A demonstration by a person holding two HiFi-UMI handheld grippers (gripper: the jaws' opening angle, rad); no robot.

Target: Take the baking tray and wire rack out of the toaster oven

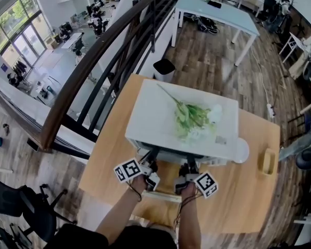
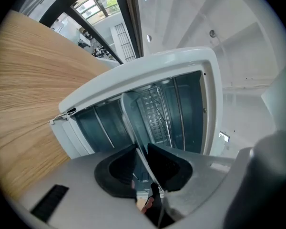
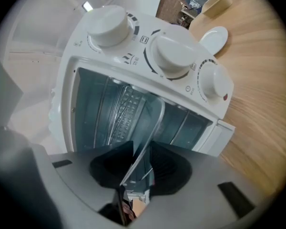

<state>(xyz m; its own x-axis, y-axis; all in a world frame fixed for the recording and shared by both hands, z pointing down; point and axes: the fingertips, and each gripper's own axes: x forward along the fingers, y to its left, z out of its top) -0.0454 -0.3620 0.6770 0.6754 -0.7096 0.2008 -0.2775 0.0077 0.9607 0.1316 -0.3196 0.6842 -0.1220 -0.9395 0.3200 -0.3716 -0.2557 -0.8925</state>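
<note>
**Head view.** White toaster oven (image 1: 150, 113) on wooden table (image 1: 249, 191), flowers (image 1: 189, 118) on top. Left gripper (image 1: 151, 176) and right gripper (image 1: 184, 179) side by side at its near opening.

**Left gripper view.** Jaws nearly together, pinching thin near rim of baking tray (image 2: 127, 118), far end inside the cavity. Patterned grid (image 2: 155, 116) beyond, probably the wire rack.

**Right gripper view.** Jaws likewise clamped on same rim (image 3: 150, 137), further right, below the knobs (image 3: 171, 56).

**Handling.** Likely stiff, light, smooth sheet metal, prone to slipping. Best held at near rim, towards both ends, kept level.
</note>
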